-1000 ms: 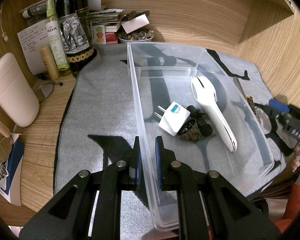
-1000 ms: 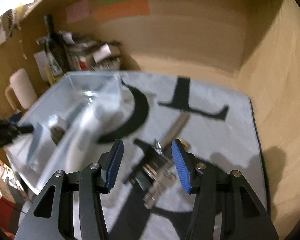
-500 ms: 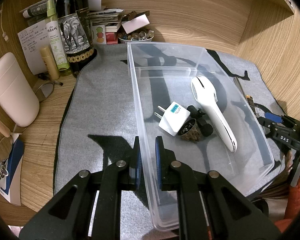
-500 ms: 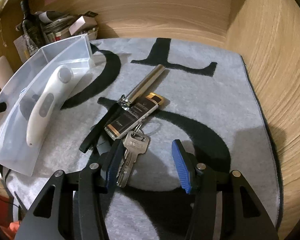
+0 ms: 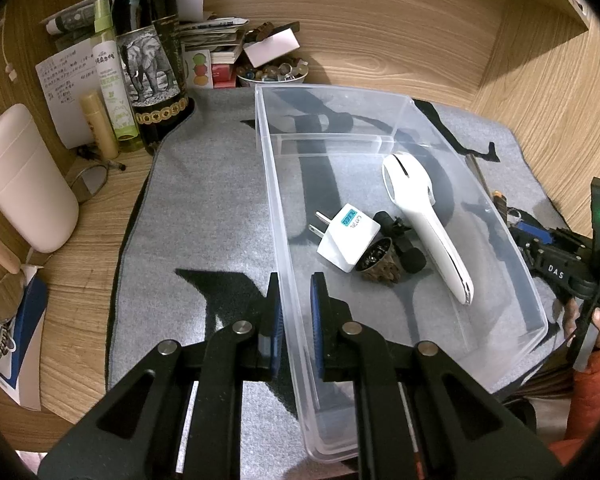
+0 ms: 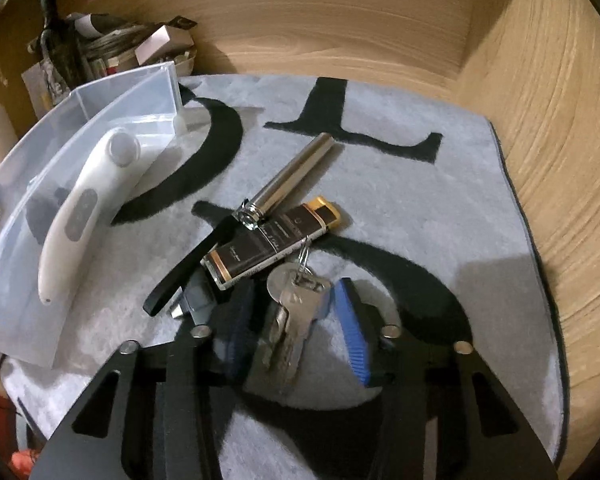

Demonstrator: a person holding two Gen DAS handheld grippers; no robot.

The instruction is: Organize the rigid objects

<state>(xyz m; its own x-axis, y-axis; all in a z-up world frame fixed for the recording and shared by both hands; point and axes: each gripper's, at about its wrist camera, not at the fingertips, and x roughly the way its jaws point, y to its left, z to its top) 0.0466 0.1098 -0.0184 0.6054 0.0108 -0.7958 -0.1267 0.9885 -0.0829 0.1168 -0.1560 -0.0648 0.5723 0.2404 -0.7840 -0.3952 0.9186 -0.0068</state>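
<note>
The clear bin (image 5: 380, 128) is seen centre-right of the left wrist view; its near-left wall is pinched by the left gripper (image 5: 296, 308), jaws narrow and clamped on the plastic. Inside the bin, a white handheld device (image 5: 428, 220), a white plug adapter (image 5: 350, 238) and small dark bits are seen. In the right wrist view, lower centre, the keys (image 6: 296, 300) lie btwn the closing jaws of the right gripper (image 6: 296, 332); pads not yet pressed on them. A lighter (image 6: 272, 240) and metal tube (image 6: 292, 176) lie just above, on the grey mat (image 6: 420, 208).

Keys (image 6: 296, 312) lie on the mat (image 6: 400, 184), right of the bin (image 6: 100, 96), apparently.
</note>
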